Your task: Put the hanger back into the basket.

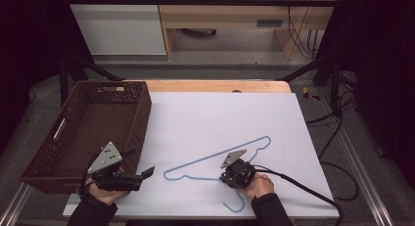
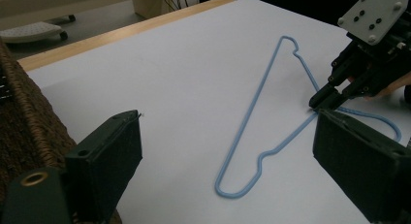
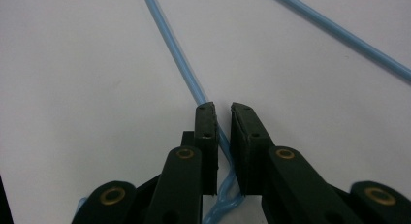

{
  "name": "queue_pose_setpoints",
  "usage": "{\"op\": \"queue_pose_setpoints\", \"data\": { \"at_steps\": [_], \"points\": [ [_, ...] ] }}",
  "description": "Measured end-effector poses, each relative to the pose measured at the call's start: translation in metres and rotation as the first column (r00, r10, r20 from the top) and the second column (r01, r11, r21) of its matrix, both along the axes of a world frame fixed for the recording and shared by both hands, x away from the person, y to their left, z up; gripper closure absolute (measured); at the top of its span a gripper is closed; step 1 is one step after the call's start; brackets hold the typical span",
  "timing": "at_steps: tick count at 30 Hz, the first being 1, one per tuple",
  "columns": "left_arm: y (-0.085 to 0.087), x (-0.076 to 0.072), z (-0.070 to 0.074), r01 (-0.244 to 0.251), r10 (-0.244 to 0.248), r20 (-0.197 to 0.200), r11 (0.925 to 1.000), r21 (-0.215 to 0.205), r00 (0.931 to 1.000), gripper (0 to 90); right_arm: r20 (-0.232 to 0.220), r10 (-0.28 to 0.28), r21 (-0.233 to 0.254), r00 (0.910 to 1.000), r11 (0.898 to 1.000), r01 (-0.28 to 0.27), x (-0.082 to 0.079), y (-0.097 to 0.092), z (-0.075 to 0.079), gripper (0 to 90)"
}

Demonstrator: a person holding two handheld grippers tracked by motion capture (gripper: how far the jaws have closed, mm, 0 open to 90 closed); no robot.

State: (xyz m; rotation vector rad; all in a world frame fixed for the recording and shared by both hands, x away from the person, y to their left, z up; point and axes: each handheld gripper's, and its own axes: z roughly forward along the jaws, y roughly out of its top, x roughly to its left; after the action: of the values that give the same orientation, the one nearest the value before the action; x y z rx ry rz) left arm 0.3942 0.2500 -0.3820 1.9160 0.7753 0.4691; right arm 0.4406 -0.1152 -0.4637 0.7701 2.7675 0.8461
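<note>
A light blue wire hanger [image 1: 215,154] [image 2: 260,88] [image 3: 179,54] lies flat on the white sheet [image 1: 220,113], its hook pointing at the near edge. My right gripper [image 1: 226,178] [image 2: 315,104] [image 3: 223,110] is down at the hanger's neck. Its jaws stand a narrow gap apart, one on each side of the wire, and the wire touches the left pad only. My left gripper [image 1: 138,162] [image 2: 228,116] is held wide open with nothing between its jaws, just off the basket's near right corner and pointing toward the hanger.
A dark brown woven basket [image 1: 142,118] stands at the left of the sheet, with nothing visible inside. The wooden table edge [image 1: 215,85] runs along the back. The right gripper's black cable [image 1: 303,187] trails off to the right.
</note>
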Motion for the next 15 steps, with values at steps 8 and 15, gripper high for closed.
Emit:
{"op": "queue_pose_setpoints", "data": {
  "at_steps": [8,15],
  "points": [
    [-0.015,0.0,-0.009,0.046,-0.045,-0.027,0.9982,0.039,0.9986,10.8,0.016,0.061,0.006,0.998,0.998,-0.061,0.004,-0.002,-0.001,81.4],
    [-0.022,-0.002,-0.009,0.069,-0.067,-0.033,0.9965,0.048,0.9972,11.5,0.015,0.065,0.009,0.9978,0.998,-0.065,0.004,-0.003,-0.001,84.0]
  ]
}}
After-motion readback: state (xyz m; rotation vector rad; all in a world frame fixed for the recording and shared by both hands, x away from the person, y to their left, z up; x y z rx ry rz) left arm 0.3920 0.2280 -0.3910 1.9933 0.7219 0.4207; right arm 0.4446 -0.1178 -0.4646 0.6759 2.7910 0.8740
